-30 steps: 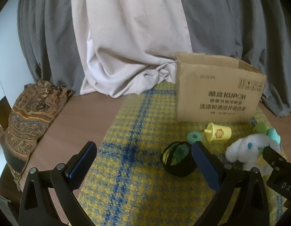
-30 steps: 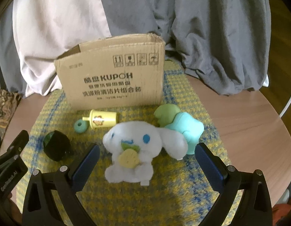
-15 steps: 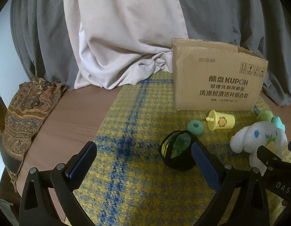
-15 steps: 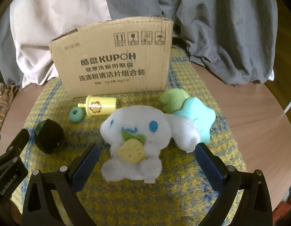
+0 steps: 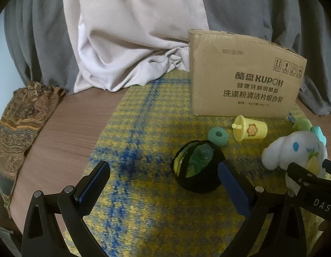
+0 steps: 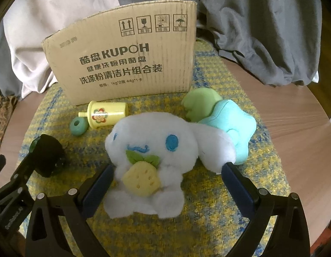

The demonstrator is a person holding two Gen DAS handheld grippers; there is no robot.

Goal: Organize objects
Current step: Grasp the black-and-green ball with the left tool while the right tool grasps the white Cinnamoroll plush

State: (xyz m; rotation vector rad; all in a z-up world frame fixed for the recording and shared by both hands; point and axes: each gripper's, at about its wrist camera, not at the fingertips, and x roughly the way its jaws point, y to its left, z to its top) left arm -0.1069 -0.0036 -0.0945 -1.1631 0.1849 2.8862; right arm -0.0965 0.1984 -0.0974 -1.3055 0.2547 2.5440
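A white plush dog holding a yellow strawberry sits on the yellow-blue mat. My right gripper is open with its fingers on either side of the plush's lower body. A black pouch with green inside lies just ahead of my open left gripper, near its right finger. A yellow toy cup lies on its side beside a teal ring. A green and teal plush lies behind the dog. A cardboard box stands at the back.
Grey and white cloth hangs behind the round wooden table. A patterned brown fabric drapes over the table's left edge. The right gripper's body shows at the left view's lower right.
Both grippers moved forward and lower. The white plush now sits between the right gripper's fingers, and the black pouch is closer to the left gripper.
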